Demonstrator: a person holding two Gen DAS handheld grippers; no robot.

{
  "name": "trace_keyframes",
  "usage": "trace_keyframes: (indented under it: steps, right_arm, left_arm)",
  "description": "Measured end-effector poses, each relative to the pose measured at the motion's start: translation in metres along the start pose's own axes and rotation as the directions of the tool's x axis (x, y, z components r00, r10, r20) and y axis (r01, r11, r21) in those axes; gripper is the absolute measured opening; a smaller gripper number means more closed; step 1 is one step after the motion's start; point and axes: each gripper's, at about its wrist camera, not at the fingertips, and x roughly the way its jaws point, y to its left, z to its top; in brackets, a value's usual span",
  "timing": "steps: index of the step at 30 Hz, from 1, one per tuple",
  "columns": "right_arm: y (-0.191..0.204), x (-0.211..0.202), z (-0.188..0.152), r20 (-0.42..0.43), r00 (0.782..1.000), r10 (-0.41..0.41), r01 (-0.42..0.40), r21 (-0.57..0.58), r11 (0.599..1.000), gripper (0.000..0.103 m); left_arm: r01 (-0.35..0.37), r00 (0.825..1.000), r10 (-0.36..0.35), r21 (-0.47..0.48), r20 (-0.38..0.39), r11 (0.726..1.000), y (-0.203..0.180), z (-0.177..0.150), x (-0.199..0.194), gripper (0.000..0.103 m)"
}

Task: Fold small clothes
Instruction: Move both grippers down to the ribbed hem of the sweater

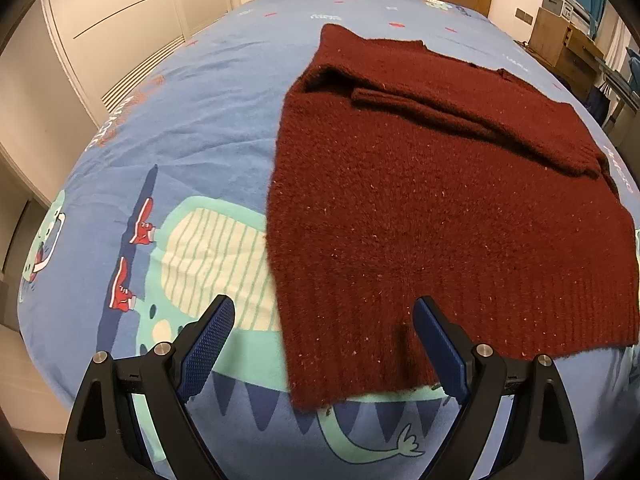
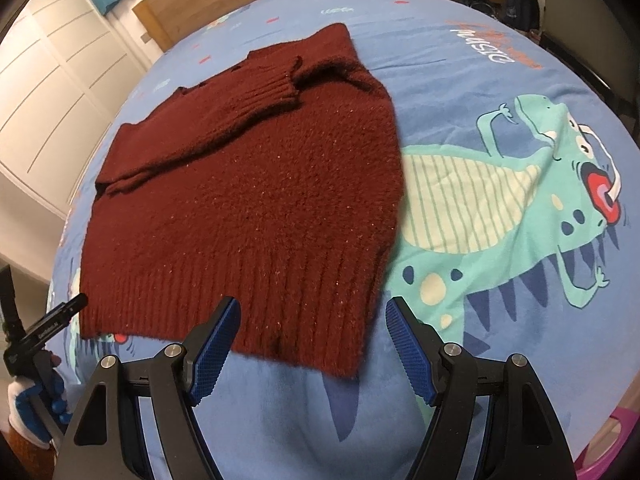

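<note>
Sleeves lie folded in on the maroon sweater (image 1: pixel 420 200); both the left hand-held gripper (image 1: pixel 324 320) and the right hand-held gripper (image 2: pixel 314 316) hover wide open, empty, over its hem at 6 o'clock. Next, I judge: pinch the hem corners, fold toward 12 o'clock.

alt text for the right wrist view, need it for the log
A dark red knitted sweater lies flat on a blue dinosaur-print bedsheet, sleeves folded across its chest, ribbed hem nearest the camera. The right gripper is open, empty, at the hem's right corner. The left gripper shows at the left edge.
</note>
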Motion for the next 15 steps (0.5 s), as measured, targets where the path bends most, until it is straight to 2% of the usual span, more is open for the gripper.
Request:
trace_keyframes:
  steps: [10,15]
  right_arm:
    - [0.000,0.020,0.001,-0.035,0.999,0.003,-0.003,0.000,1.000,0.077]
    - [-0.001,0.028,0.003,-0.051,0.999,0.012,-0.012,-0.002,1.000,0.077]
  left_arm:
    - [0.005,0.999,-0.005,0.003,-0.032,1.000,0.001,0.001,0.018,0.088]
    - [0.030,0.998,-0.030,-0.006,-0.050,1.000,0.003,0.000,0.026,0.088]
